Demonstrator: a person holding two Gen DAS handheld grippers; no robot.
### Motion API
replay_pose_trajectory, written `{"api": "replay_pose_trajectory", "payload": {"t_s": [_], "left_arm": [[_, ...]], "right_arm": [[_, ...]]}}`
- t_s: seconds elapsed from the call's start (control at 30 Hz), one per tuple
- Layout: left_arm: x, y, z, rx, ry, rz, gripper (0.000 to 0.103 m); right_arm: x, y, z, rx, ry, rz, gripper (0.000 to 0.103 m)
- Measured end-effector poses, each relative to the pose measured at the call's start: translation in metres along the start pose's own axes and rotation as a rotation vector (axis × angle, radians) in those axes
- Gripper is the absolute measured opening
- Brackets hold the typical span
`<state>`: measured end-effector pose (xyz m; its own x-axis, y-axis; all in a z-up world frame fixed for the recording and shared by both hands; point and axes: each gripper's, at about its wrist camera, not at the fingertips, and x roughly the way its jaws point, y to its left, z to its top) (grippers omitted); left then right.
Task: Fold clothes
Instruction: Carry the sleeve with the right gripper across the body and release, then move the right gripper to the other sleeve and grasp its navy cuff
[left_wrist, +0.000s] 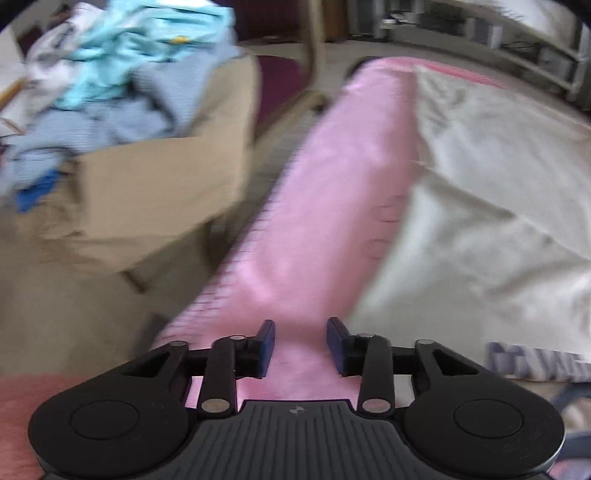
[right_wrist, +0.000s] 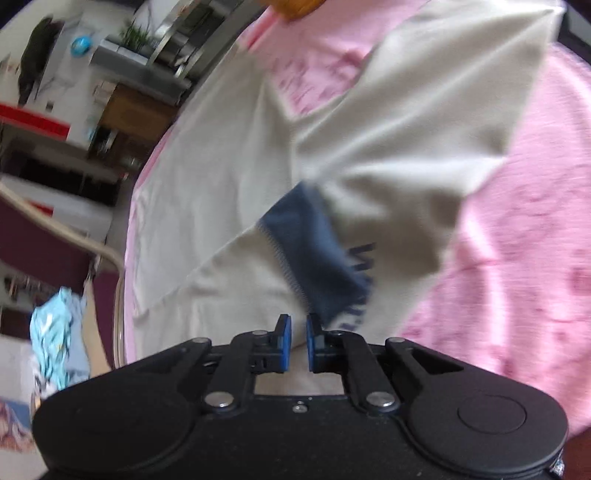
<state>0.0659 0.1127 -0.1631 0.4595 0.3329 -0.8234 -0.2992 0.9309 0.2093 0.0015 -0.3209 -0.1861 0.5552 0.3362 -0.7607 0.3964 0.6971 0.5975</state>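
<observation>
Left wrist view
Across the pink cover: the counter (left_wrist: 314, 221) wears a soft pink cloth with a faint printed pattern, its edge running away from the camera.
Left claw (left_wrist: 301, 347): spread wide, blue pads apart, nothing between them; it hangs over the pink cover just beside the garment's near edge.
Task's thing: a cream shirt (left_wrist: 498, 192) lies spread on the counter to the right, with broad creases and a strip of dark lettering at its near edge.
Waiting pile: a cardboard box (left_wrist: 155, 192) off the counter's left side holds a heap of light blue and white clothes (left_wrist: 110, 81).
Risk: pinching from here could catch the pink cover along with the shirt, and a lift would then drag the whole surface.

Right wrist view
Right claw (right_wrist: 298, 341): pads nearly together with a narrow slit between them; whether cloth is caught there I cannot tell, as the shirt passes right under the tips.
Task's thing: the shirt (right_wrist: 406, 129) is partly doubled over, one flap laid across the body in an angular peak, and a navy ribbed band (right_wrist: 314, 254) sits just ahead of the claw.
Material: limp, matte knit, thin enough to buckle; the band looks thicker and stiffer.
Risk: a grip on one layer only would let the lower layer slide, skewing the fold; motion blur suggests speed, which could flick the flap open.
Stage: one flap lies folded over, the rest still lies flat.
</observation>
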Motion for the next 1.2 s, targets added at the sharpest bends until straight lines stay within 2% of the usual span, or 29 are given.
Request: {"api": "replay_pose_trajectory", "payload": {"t_s": [0.03,0.07,0.1,0.2,0.27,0.37,0.43,0.53,0.73,0.83,0.9,1.0,1.03,1.2], "left_arm": [[0.0,0.0,-0.001,0.002,-0.006,0.048,0.015],[-0.002,0.001,-0.002,-0.003,-0.013,0.044,0.015],[-0.005,0.001,-0.001,-0.009,-0.025,0.0,0.016],[-0.025,-0.011,-0.003,0.04,-0.098,-0.181,0.016],[-0.037,-0.027,-0.009,0.102,-0.127,-0.335,0.022],[-0.052,-0.066,-0.027,0.257,-0.165,-0.454,0.024],[-0.052,-0.088,-0.04,0.362,-0.176,-0.472,0.026],[-0.043,-0.103,-0.051,0.439,-0.166,-0.458,0.027],[-0.047,-0.104,-0.055,0.499,-0.197,-0.43,0.026],[-0.056,-0.101,-0.061,0.537,-0.18,-0.407,0.026],[-0.065,-0.095,-0.065,0.552,-0.144,-0.426,0.026],[-0.075,-0.085,-0.068,0.549,-0.115,-0.471,0.026],[-0.076,-0.082,-0.066,0.533,-0.109,-0.502,0.027],[-0.079,-0.084,-0.045,0.423,-0.182,-0.512,0.027]], "right_arm": [[-0.007,0.0,-0.001,-0.01,-0.039,-0.048,0.018],[-0.014,0.0,-0.002,-0.02,-0.077,-0.097,0.02],[-0.021,0.001,-0.003,-0.027,-0.101,-0.102,0.022],[-0.025,0.006,-0.01,-0.027,-0.095,-0.004,0.022],[-0.019,0.016,-0.018,-0.056,-0.047,0.068,0.022],[-0.002,0.04,-0.022,-0.173,0.032,0.11,0.023],[0.012,0.055,-0.028,-0.257,0.075,0.111,0.022],[0.027,0.066,-0.032,-0.347,0.095,0.045,0.019],[0.029,0.062,-0.028,-0.419,0.092,0.032,0.014],[0.016,0.061,-0.044,-0.435,0.119,0.009,0.014],[0.007,0.06,-0.056,-0.445,0.139,-0.007,0.018],[-0.008,0.054,-0.06,-0.395,0.182,0.017,0.03],[-0.011,0.051,-0.058,-0.369,0.164,0.03,0.032],[-0.019,0.037,-0.04,-0.245,0.062,0.079,0.03]]}}
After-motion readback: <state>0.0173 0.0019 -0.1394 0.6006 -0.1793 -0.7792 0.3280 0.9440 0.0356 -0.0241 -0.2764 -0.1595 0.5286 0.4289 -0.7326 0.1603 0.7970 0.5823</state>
